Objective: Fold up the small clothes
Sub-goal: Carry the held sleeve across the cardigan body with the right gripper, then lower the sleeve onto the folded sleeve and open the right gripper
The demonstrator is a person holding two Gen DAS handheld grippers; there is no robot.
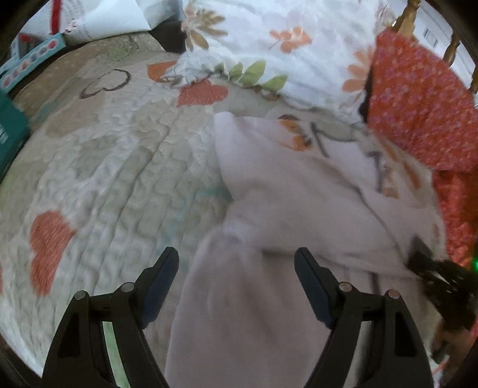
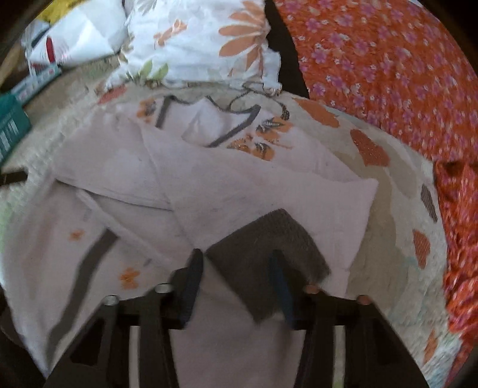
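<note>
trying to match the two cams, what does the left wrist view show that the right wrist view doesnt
Only the left wrist view shows the turned wooden bedpost, the dark heart outline on the quilt, and the open left gripper. Only the right wrist view shows the garment's dark-trimmed neckline and the grey ribbed cuff between the right gripper fingers. Both show the pale pink garment, the quilted heart-patterned bedspread, the white floral pillow and the orange flowered fabric.

One pale garment (image 2: 209, 185); two grippers; one floral pillow (image 1: 269, 44); perhaps two boxes, blurred.
</note>
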